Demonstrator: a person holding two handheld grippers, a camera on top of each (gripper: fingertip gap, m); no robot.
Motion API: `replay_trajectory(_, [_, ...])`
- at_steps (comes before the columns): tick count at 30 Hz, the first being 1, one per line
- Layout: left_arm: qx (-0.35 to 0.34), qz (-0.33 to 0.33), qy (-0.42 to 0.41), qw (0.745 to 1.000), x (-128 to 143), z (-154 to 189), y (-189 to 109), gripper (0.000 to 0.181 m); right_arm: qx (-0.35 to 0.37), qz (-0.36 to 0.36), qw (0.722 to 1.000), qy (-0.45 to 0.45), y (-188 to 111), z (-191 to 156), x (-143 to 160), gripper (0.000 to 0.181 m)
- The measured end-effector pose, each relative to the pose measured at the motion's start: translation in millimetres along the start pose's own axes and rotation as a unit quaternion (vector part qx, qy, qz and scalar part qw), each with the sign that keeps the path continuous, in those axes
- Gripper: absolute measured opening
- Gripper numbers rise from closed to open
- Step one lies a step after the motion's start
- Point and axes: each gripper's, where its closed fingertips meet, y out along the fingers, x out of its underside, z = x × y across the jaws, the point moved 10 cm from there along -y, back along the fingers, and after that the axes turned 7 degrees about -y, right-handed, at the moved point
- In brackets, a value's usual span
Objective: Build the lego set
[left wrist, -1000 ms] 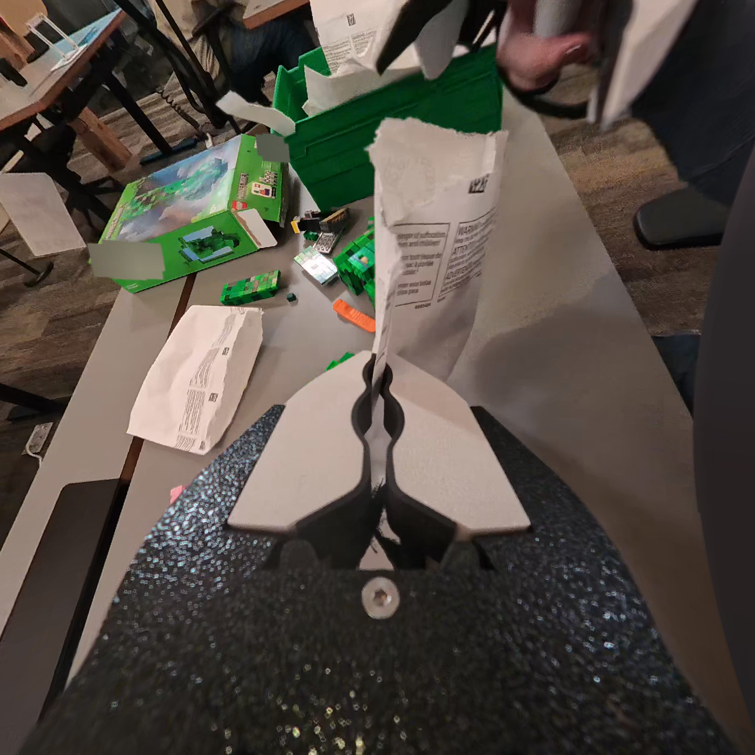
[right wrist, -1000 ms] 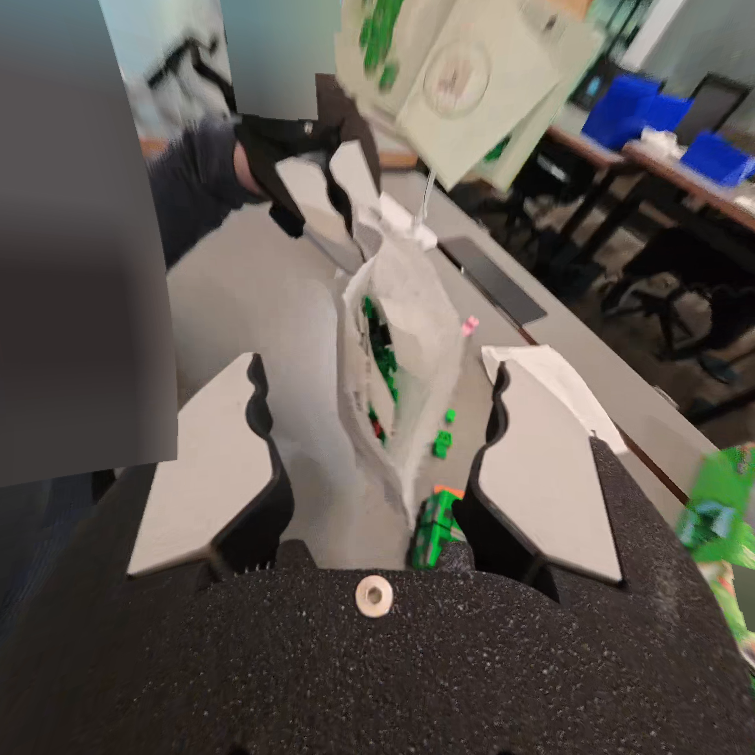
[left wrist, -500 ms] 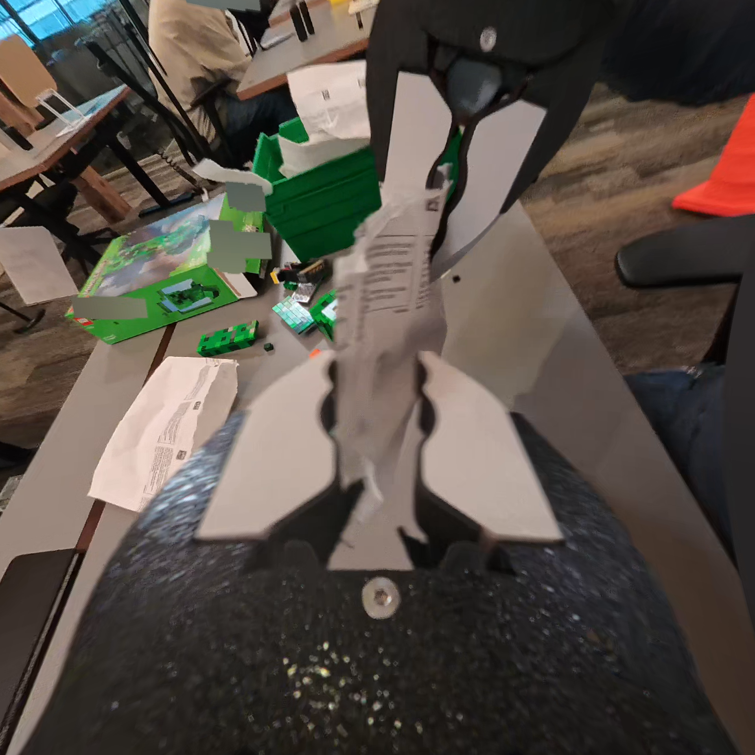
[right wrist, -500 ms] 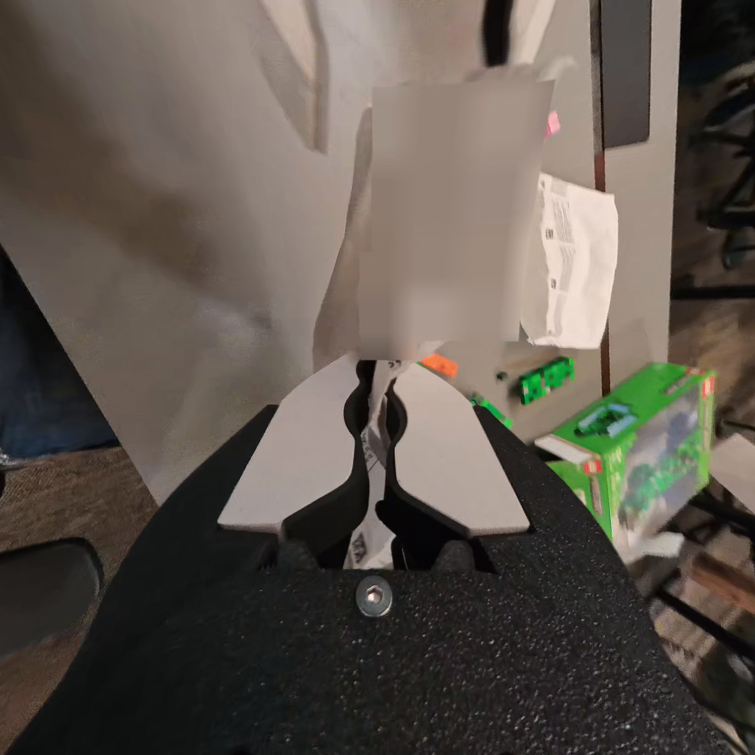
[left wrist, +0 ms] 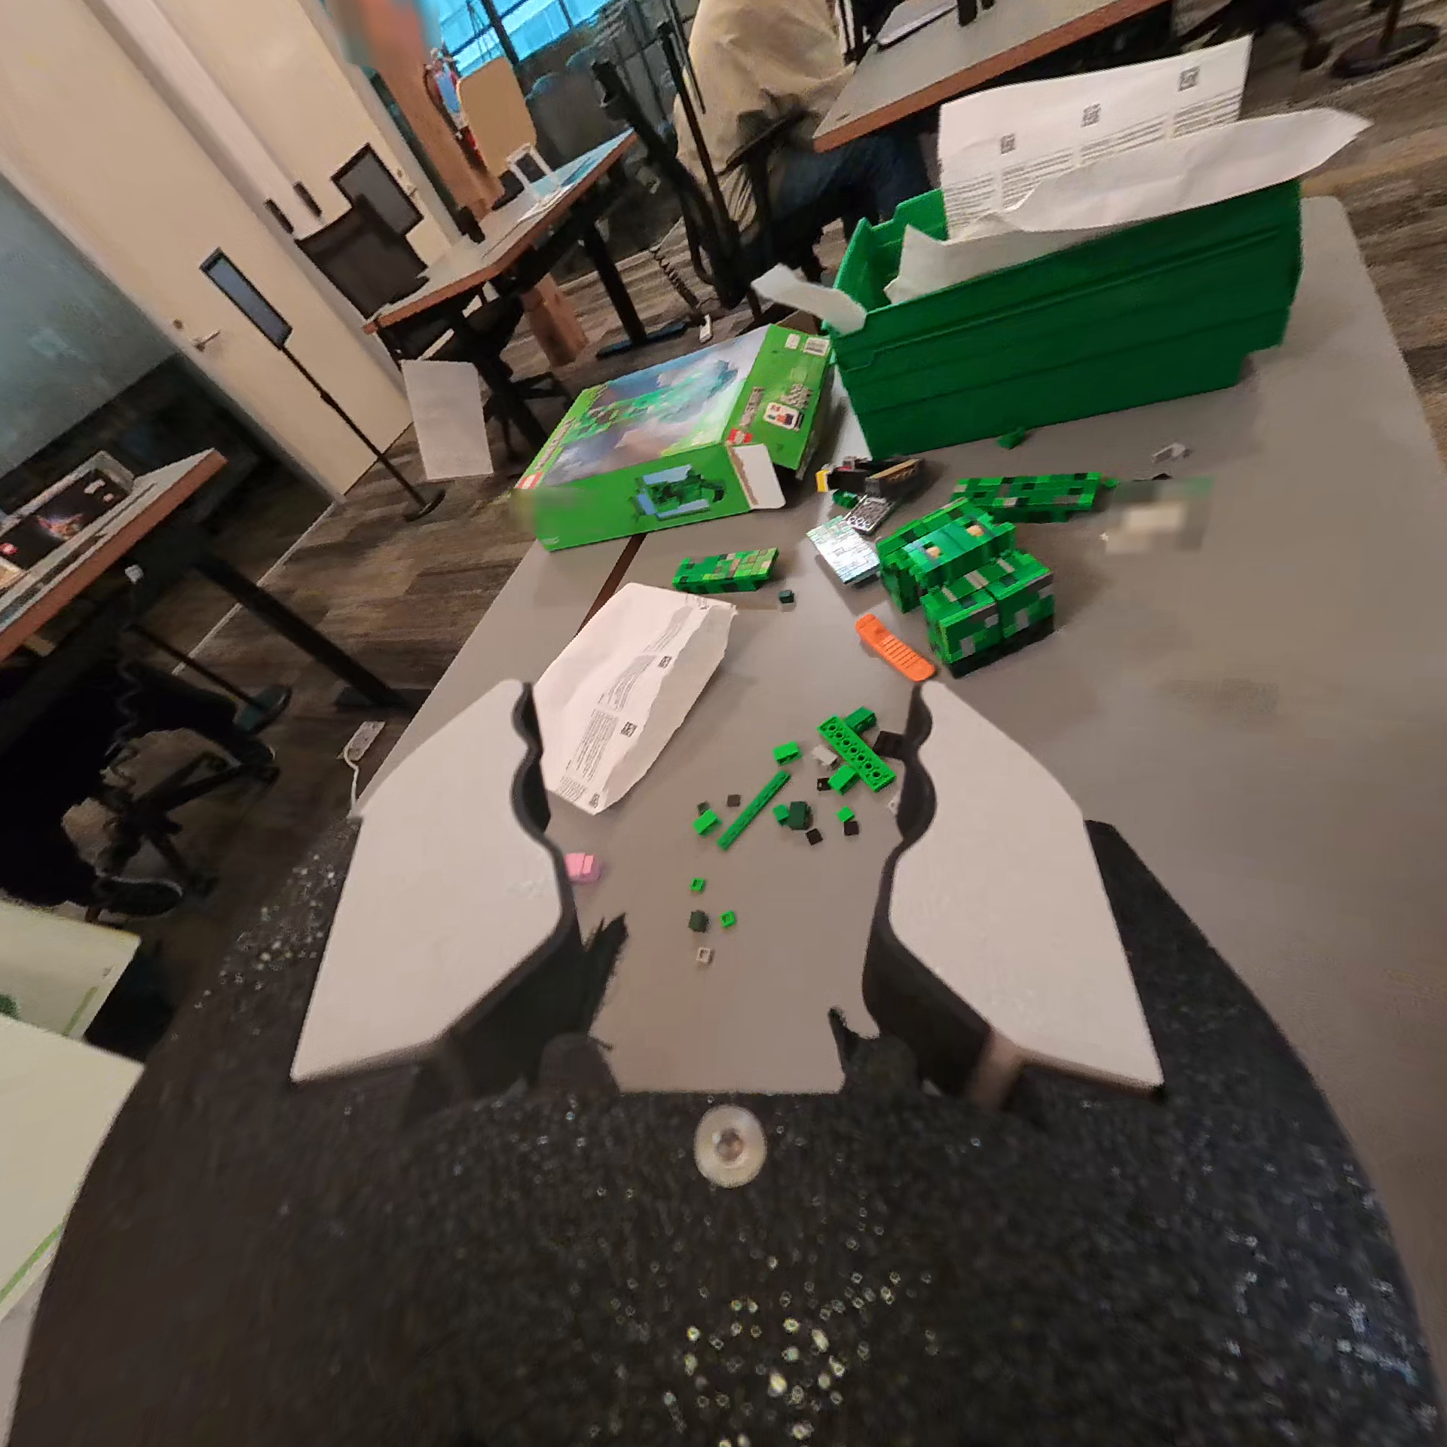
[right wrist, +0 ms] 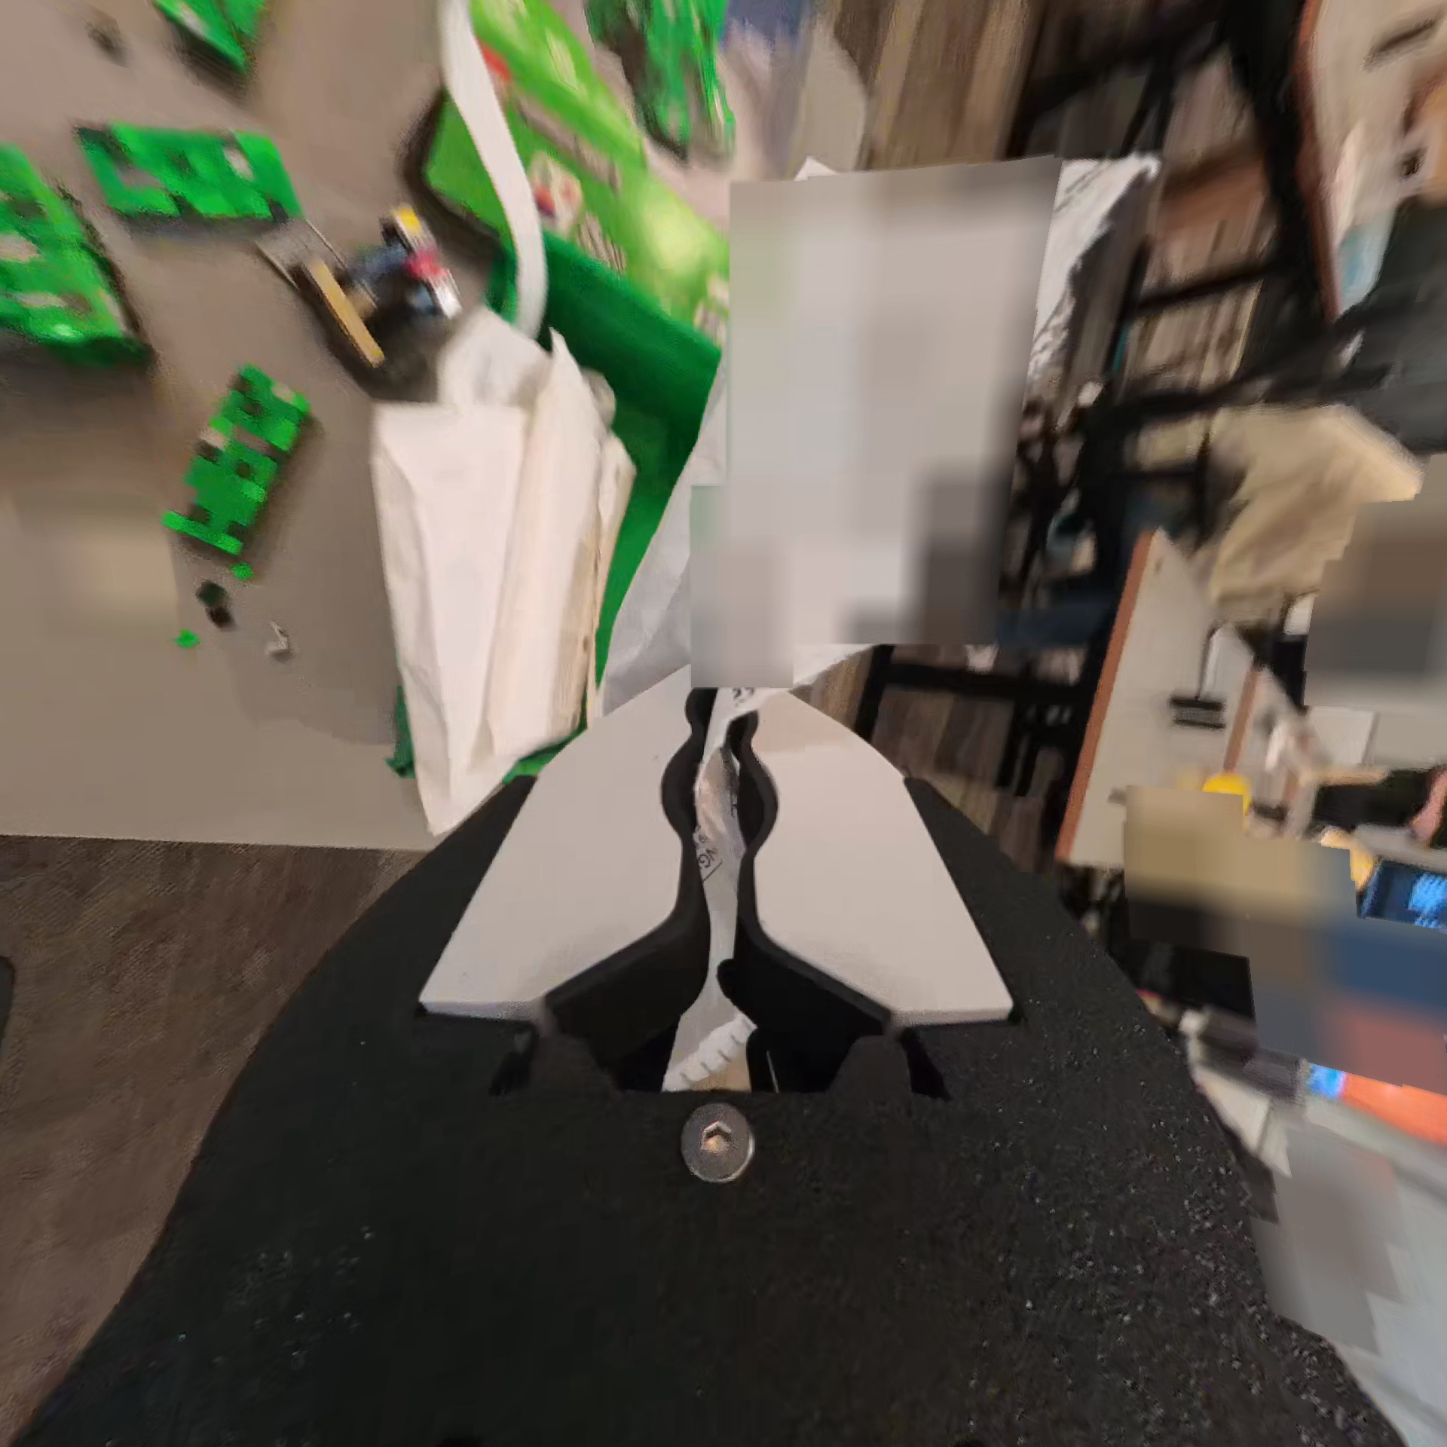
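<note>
My left gripper (left wrist: 720,720) is open and empty above the grey table (left wrist: 1174,783). Between its fingers lie several loose green and dark bricks (left wrist: 791,799), among them a long studded green brick (left wrist: 855,755). A partly built green block model (left wrist: 967,583) stands farther back, with an orange brick separator (left wrist: 894,656) beside it. My right gripper (right wrist: 720,720) is shut on a white paper bag (right wrist: 716,846), held over the green bin (right wrist: 626,329) at the table's edge. The bag's upper part is behind a mosaic patch.
A flat white paper bag (left wrist: 634,697) lies left of the loose bricks. The green set box (left wrist: 681,446) lies at the back left and the green bin (left wrist: 1080,321) with paper bags at the back. A small pink piece (left wrist: 583,865) lies by my left finger. Green built plates (right wrist: 235,462) show in the right wrist view.
My left gripper has opened and let go of the paper bag. The right gripper closed on the bag and carried it off to the green bin. Loose bricks now lie on the table.
</note>
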Motion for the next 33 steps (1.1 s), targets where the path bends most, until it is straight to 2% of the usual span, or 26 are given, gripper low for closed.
replay_trajectory(1, [-0.004, -0.004, 0.0, 1.0, 1.3, -1.6, -0.6, 0.088, -0.013, -0.026, 0.999, 0.017, 17.5, 5.0, 8.8, 0.001])
replay_trajectory(5, [-0.029, -0.025, 0.002, 0.999, 6.5, -9.0, -2.0, 0.088, -0.069, -0.114, 0.99, 0.037, 97.9, -1.5, 30.6, 0.001])
replay_trajectory(9, [-0.027, -0.054, -0.01, 0.998, 13.7, -14.5, -2.3, 0.09, -0.088, -0.197, 0.976, 0.017, 165.0, -25.4, 33.7, 0.001])
replay_trajectory(12, [-0.056, -0.081, -0.008, 0.995, 20.1, -21.3, -3.5, 0.089, -0.1, -0.239, 0.966, -0.019, 199.1, -44.0, 33.1, 0.002])
replay_trajectory(16, [-0.076, -0.107, -0.005, 0.991, 27.5, -26.9, -5.2, 0.089, -0.132, -0.23, 0.964, -0.007, 222.8, -60.2, 33.3, 0.004])
replay_trajectory(20, [-0.08, -0.112, -0.013, 0.99, 31.0, -31.2, -5.2, 0.089, -0.143, -0.184, 0.972, 0.031, 213.2, -51.5, 31.8, 0.025])
replay_trajectory(22, [-0.084, -0.116, -0.014, 0.99, 32.4, -32.8, -4.7, 0.089, -0.116, -0.17, 0.977, 0.049, 193.1, -39.4, 31.9, 0.035])
replay_trajectory(24, [-0.092, -0.118, -0.014, 0.989, 33.4, -34.7, -4.7, 0.089, -0.076, -0.129, 0.986, 0.075, 159.4, -28.2, 30.3, 0.038])
replay_trajectory(27, [-0.11, -0.121, -0.02, 0.986, 34.7, -39.3, -6.6, 0.088, -0.038, 0.018, 0.99, 0.135, 96.6, -29.5, 22.7, 0.034])
replay_trajectory(29, [-0.128, -0.12, -0.023, 0.984, 34.9, -43.0, -8.0, 0.083, -0.044, 0.137, 0.976, 0.165, 62.8, -46.9, 15.7, 0.033])
replay_trajectory(31, [-0.152, -0.101, -0.021, 0.983, 32.6, -45.9, -9.6, 0.075, -0.061, 0.238, 0.952, 0.182, 43.6, -73.8, 6.7, 0.035])
replay_trajectory(33, [-0.156, -0.102, -0.027, 0.982, 32.3, -45.4, -9.1, 0.077, -0.094, 0.323, 0.923, 0.184, 39.4, -108.3, -7.4, 0.037])
